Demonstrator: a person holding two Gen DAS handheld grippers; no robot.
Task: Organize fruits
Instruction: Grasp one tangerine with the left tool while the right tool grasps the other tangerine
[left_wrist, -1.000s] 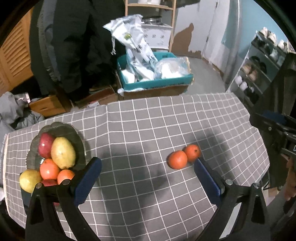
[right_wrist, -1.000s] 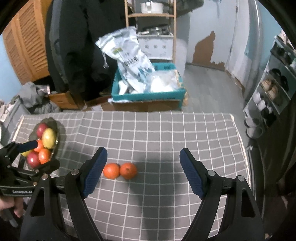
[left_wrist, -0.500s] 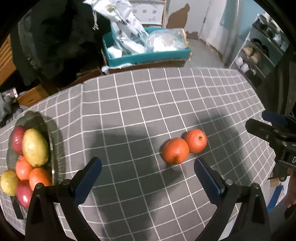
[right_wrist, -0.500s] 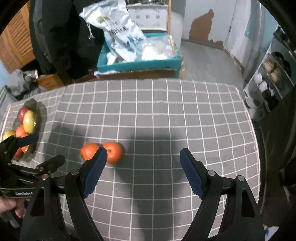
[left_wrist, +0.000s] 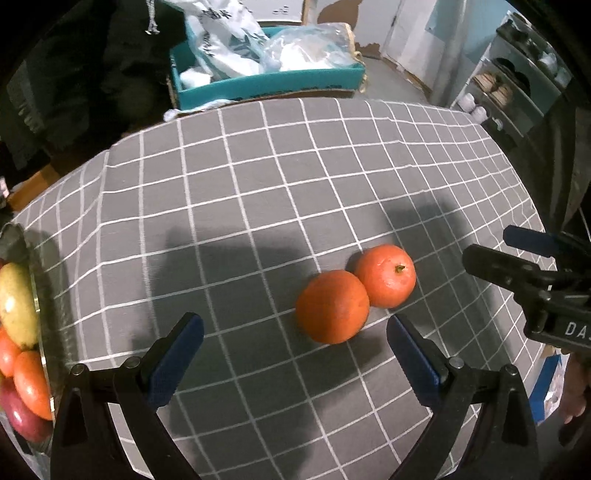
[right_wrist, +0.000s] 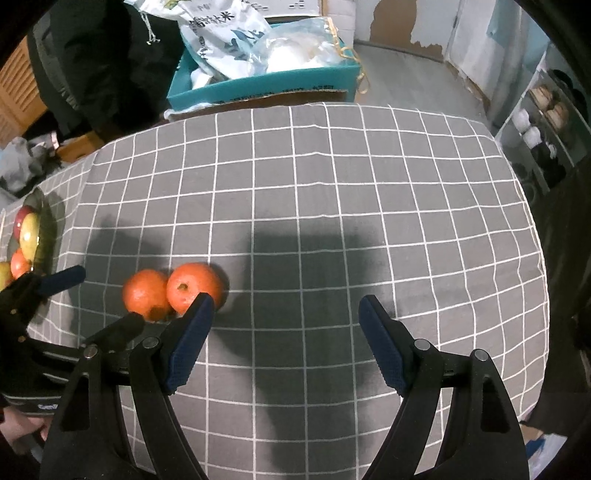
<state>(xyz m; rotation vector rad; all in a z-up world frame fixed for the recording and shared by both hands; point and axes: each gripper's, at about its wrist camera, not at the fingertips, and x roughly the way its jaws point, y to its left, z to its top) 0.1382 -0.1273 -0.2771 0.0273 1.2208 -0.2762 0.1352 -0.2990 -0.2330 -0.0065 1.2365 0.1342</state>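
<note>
Left hand-held gripper (left_wrist: 295, 341) and right hand-held gripper (right_wrist: 284, 328): jaws spread wide, empty, both angled steeply down toward the desk.

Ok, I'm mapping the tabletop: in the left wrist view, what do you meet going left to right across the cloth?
Fruit bowl → near orange → far orange with stem → right hand-held gripper at the right edge.

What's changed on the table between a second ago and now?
Both grippers, left gripper and right gripper, have come down closer to the two oranges, jaws open. Nothing was grasped or released. The oranges sit touching on the checked cloth; the fruit bowl is unchanged.
</note>
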